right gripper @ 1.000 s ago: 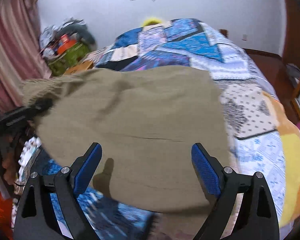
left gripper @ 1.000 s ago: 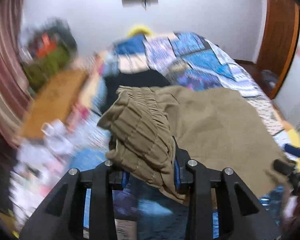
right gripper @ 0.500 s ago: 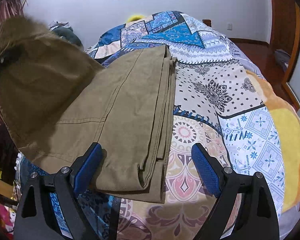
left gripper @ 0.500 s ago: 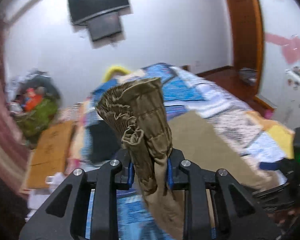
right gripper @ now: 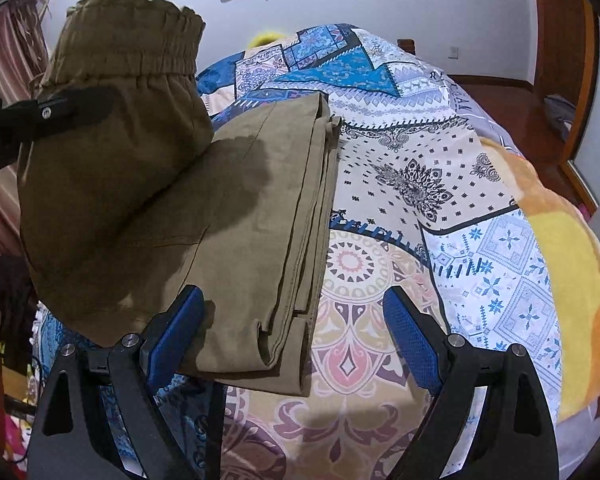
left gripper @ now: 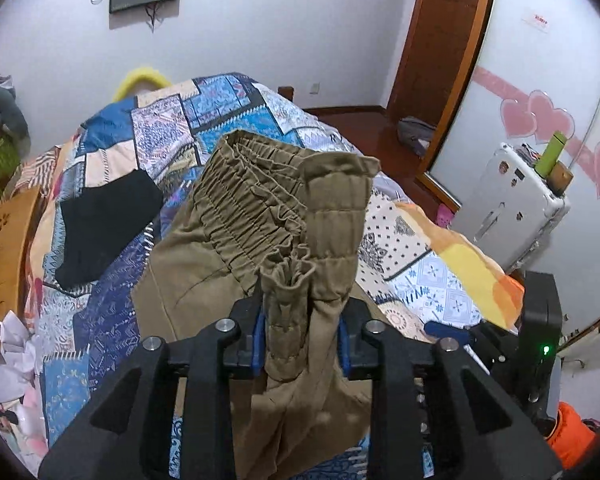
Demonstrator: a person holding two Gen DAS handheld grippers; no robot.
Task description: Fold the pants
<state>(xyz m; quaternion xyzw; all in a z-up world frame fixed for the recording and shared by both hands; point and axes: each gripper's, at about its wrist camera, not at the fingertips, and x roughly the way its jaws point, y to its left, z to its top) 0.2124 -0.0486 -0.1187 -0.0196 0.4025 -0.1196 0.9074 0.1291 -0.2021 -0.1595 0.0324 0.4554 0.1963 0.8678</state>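
Black, blue-padded, the left tool (left gripper: 300, 334) pinches the gathered elastic waistband of the olive-brown cotton pants (left gripper: 276, 236), its jaws having just been opening a little with the cloth between them, so that end is lifted clear of the bed. The right tool (right gripper: 294, 330) stands wide open with nothing in it, just above the folded legs of the pants, which lie flat on the patchwork-patterned quilt (right gripper: 440, 184) of the bed.

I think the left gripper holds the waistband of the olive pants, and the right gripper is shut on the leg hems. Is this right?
Not quite. The left gripper does hold the waistband of the olive pants, but the right wrist view shows the right gripper open and holding nothing.
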